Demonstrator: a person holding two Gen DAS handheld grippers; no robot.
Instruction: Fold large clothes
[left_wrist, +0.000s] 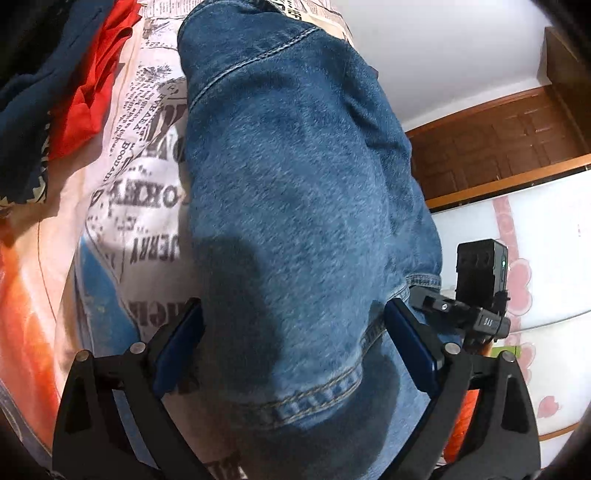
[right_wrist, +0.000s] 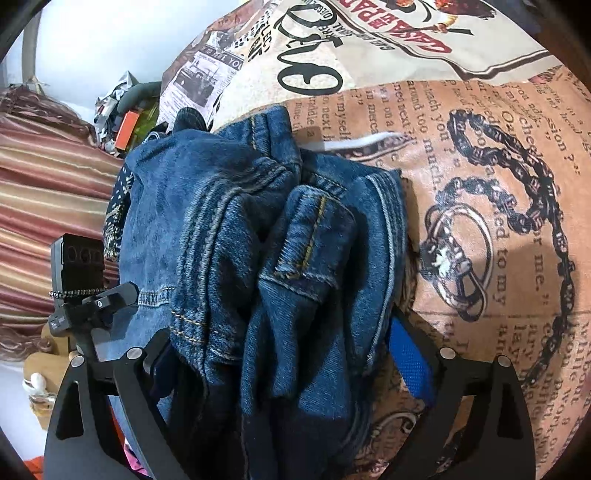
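Blue jeans (left_wrist: 295, 184) lie lengthwise on a newspaper-print bedsheet (left_wrist: 147, 155). In the left wrist view a stitched hem runs across between the jaws. My left gripper (left_wrist: 293, 310) stands open and wide, straddling that end, with its blue pads (left_wrist: 177, 343) beside the denim. In the right wrist view the jeans (right_wrist: 240, 240) are bunched in thick folds with seams and a flap showing. My right gripper (right_wrist: 280, 328) is also open wide, with the bunch filling the gap. One of its blue pads (right_wrist: 410, 362) shows clearly; the other is partly hidden by denim.
A red garment (left_wrist: 88, 96) and a dark blue one (left_wrist: 26, 110) lie heaped beside the jeans. Brown wooden panelling (left_wrist: 498, 147) and a white surface with pink flowers (left_wrist: 535, 240) lie beyond the bed. Striped fabric (right_wrist: 44, 203) and small clutter (right_wrist: 122, 122) sit past the other bed edge.
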